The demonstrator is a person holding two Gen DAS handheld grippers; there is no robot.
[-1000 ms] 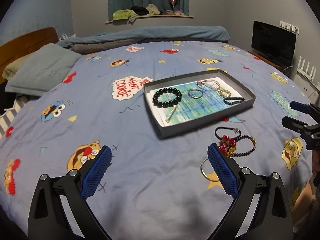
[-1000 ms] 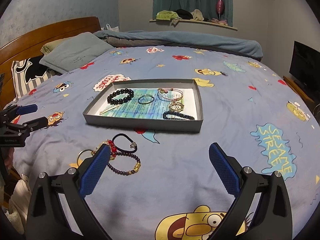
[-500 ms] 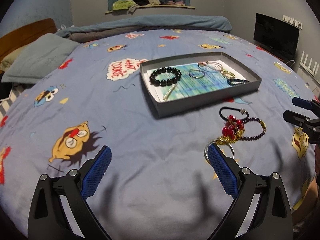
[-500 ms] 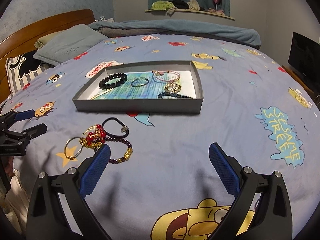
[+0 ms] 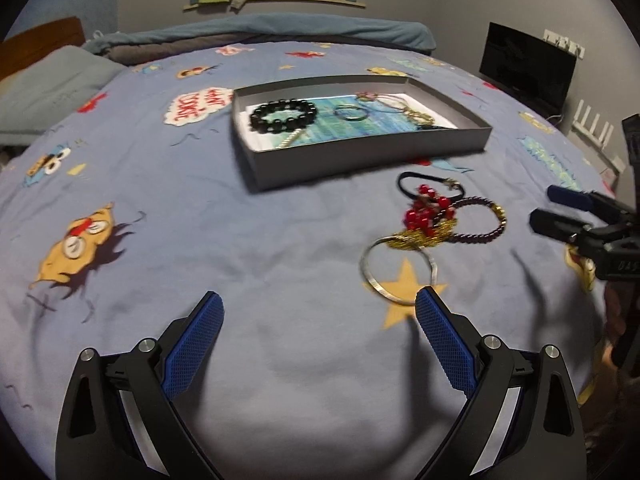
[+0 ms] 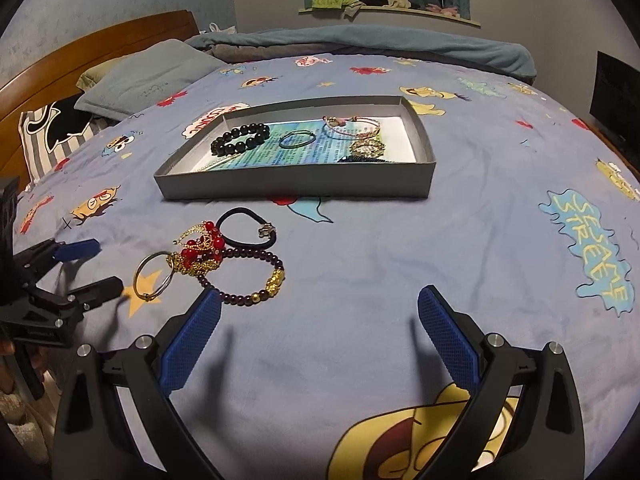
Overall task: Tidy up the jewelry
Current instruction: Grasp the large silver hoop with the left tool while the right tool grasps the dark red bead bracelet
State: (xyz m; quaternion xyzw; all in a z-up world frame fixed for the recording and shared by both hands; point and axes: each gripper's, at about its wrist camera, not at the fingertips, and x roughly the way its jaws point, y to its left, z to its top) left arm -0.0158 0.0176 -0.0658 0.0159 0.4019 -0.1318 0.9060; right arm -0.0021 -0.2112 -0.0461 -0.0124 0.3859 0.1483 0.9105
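Note:
A grey tray (image 5: 372, 160) (image 6: 296, 190) on the bed holds a black bead bracelet (image 5: 283, 115) (image 6: 240, 139), a small ring (image 5: 350, 113) and other bracelets. In front of it lies a loose pile: a silver bangle (image 5: 398, 270) (image 6: 154, 276), a red-bead and gold piece (image 5: 428, 216) (image 6: 198, 252), a purple bead bracelet (image 5: 480, 220) (image 6: 244, 280) and a black hair tie (image 5: 430, 184) (image 6: 246, 226). My left gripper (image 5: 318, 316) is open and empty, its right finger by the bangle. My right gripper (image 6: 320, 312) is open and empty, its left finger by the purple bracelet.
The bed has a blue cartoon sheet (image 5: 160, 240). Pillows (image 6: 148, 76) and a wooden headboard (image 6: 100, 48) lie at the left, a folded blanket (image 5: 280, 36) at the back. A black TV (image 5: 528, 64) stands at the right. Each gripper shows in the other's view (image 5: 576, 216) (image 6: 76, 272).
Both grippers have moved forward and down toward the loose pile, which now sits larger and closer to the fingers. Both stay open.

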